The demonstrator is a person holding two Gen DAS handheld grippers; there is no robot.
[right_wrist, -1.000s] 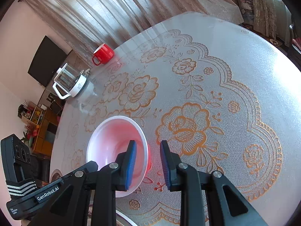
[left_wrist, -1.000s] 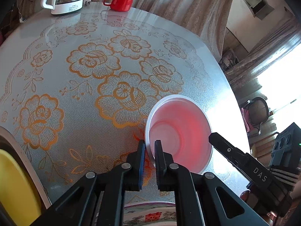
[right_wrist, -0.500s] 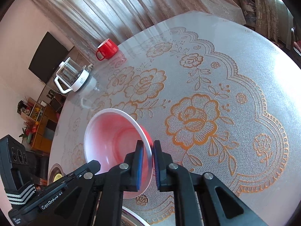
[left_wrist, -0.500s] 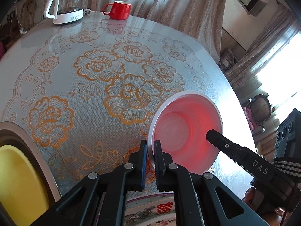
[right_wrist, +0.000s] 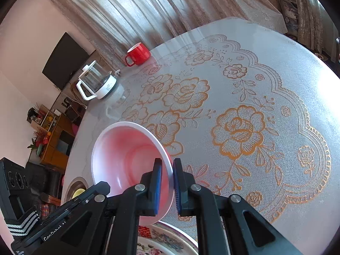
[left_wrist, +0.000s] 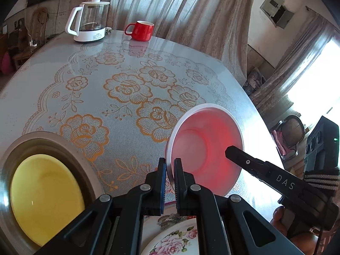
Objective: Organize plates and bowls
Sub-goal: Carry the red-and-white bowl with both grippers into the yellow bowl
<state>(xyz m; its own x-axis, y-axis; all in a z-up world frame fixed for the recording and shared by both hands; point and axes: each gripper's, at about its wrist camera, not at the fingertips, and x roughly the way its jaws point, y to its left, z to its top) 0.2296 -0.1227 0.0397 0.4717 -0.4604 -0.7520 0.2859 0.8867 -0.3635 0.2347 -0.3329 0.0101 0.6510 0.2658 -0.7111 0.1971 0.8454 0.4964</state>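
Round counter (left_wrist: 89,110) w/ lace-look cover, orange rose print, fills most of both views. Curtains (left_wrist: 170,10) hang behind its far edge. Near-left in the left wrist view: grey-rimmed plate (left_wrist: 70,155) on the counter w/ a yellow bowl (left_wrist: 42,193) sitting inside it. Floral plate (left_wrist: 176,240) w/ pink roses lies at the bottom edge, right below my tools; same plate shows at the bottom of the right wrist view (right_wrist: 161,242). Pink bowl (left_wrist: 204,153) is off the counter, tilted so its opening faces the cams, above the floral plate and held btwn both my tools; white rim, pink inside. My left tool (left_wrist: 170,170) is pressed together on the bowl's rim on its left side, rim edge sandwiched btwn the pads. My right tool (right_wrist: 167,178) pinches the opposite side of the rim in the right wrist view, one pad inside the bowl (right_wrist: 127,159), one outside. Right tool also seen from the side in the left wrist view, reaching in from the right. Far edge of the counter: glass kettle (left_wrist: 89,21) w/ white base and handle, red mug (left_wrist: 141,30) just beside it, both well apart from the bowls. Dark TV (right_wrist: 63,61) on the wall in the right wrist view.
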